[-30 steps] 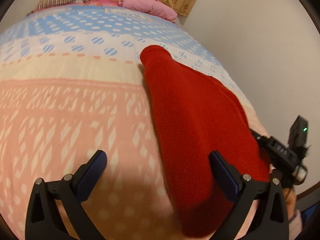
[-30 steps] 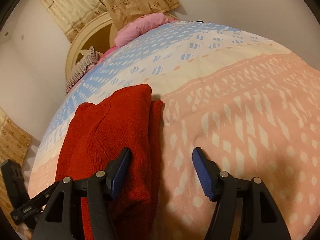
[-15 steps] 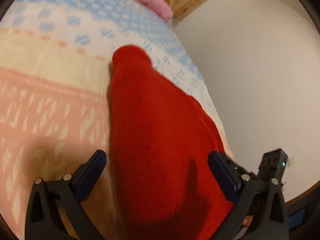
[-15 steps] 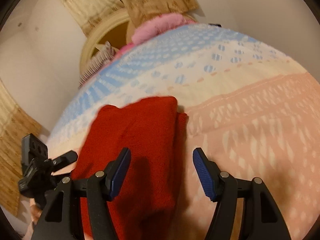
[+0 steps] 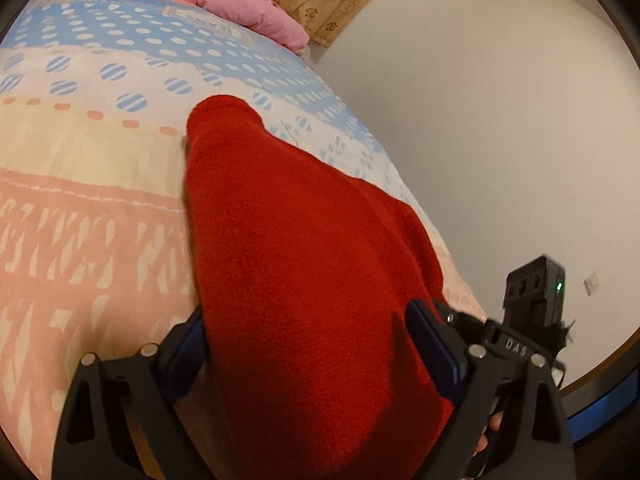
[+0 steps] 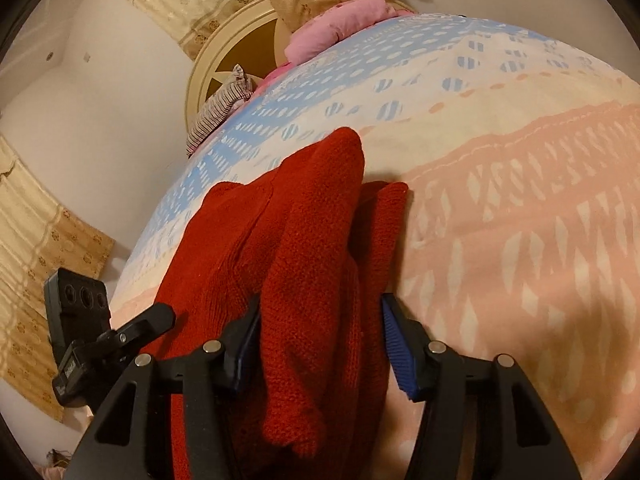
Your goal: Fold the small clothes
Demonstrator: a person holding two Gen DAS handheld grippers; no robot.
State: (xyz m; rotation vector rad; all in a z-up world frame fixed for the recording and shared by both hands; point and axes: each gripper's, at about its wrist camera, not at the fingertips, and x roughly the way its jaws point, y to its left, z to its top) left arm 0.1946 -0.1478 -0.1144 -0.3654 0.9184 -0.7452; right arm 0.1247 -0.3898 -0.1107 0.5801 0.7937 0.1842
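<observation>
A red knitted garment [image 5: 300,220] lies lengthwise on the patterned bed cover [image 5: 80,208], near the bed's edge by the wall. My left gripper [image 5: 310,340] straddles its near end. The jaws are closing, with the fabric between them and one blue pad [image 5: 432,344] at the cloth's right edge. In the right wrist view the red garment [image 6: 312,240] shows a folded layer on top. My right gripper [image 6: 320,340] is closing around that layer, with its right pad [image 6: 396,348] just beside the fabric. Whether any pad presses the cloth is not plain.
A pink pillow [image 5: 256,12] and a striped pillow [image 6: 220,108] lie at the head of the bed by a cream headboard [image 6: 208,64]. A white wall [image 5: 480,120] runs close along the garment's side. Each view shows the other gripper's black camera unit [image 5: 532,300] [image 6: 80,312].
Both grippers have come forward and swung over the garment's near end, so fabric now sits between each pair of jaws. Both pairs of jaws stand a little narrower than before.
</observation>
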